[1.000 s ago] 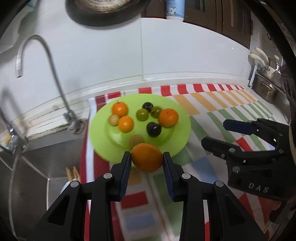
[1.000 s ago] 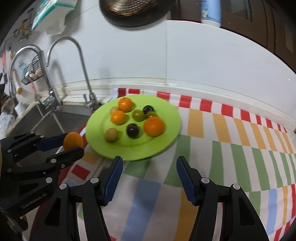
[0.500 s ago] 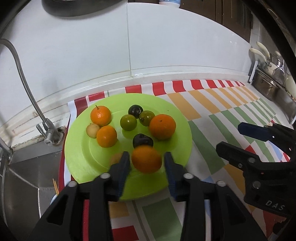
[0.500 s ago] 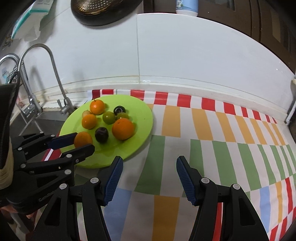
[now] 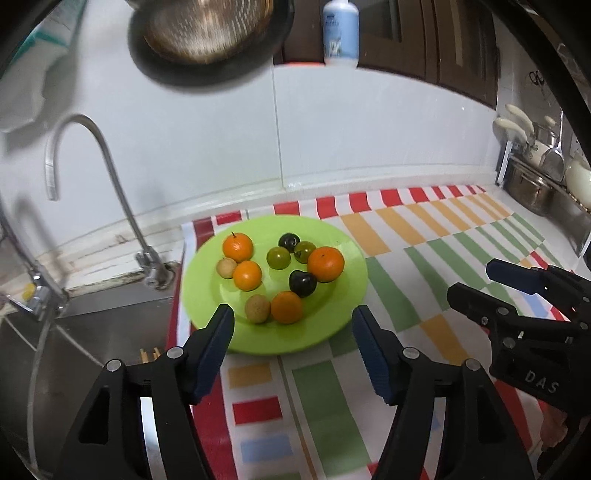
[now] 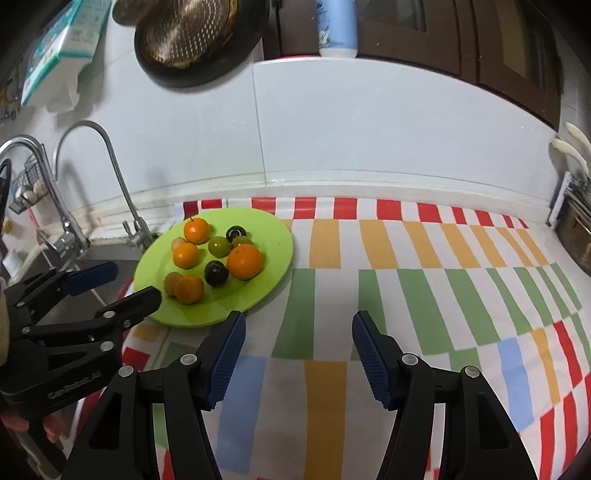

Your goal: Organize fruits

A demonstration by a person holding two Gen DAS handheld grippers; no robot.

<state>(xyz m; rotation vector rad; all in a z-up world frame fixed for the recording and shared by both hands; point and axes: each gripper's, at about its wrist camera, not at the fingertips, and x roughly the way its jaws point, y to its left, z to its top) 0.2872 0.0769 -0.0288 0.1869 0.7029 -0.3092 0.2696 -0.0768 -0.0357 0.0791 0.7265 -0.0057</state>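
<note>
A lime-green plate (image 5: 332,317) (image 6: 273,236) lies on the striped cloth near the sink and holds several fruits: oranges, dark plums, green fruits and small tan ones. The nearest orange (image 5: 286,307) (image 6: 189,289) rests on the plate beside a tan fruit (image 5: 257,308). My left gripper (image 5: 293,321) (image 6: 129,283) hovers at the plate's near edge. Its jaws are opening, their pads apart from the orange and pressing on nothing. My right gripper (image 6: 298,325) (image 5: 476,280) stands open over the cloth to the right of the plate, with nothing between its fingers.
A faucet (image 5: 110,177) and a steel sink (image 5: 92,332) border the cloth (image 5: 424,258) on the left. A colander (image 5: 207,33) and a bottle (image 5: 340,33) sit above the white backsplash. Pots and utensils (image 5: 532,184) stand at the far right.
The left gripper carried the orange over the plate, let it go there, opened its jaws and drew back. The right gripper drifted to the right, still open.
</note>
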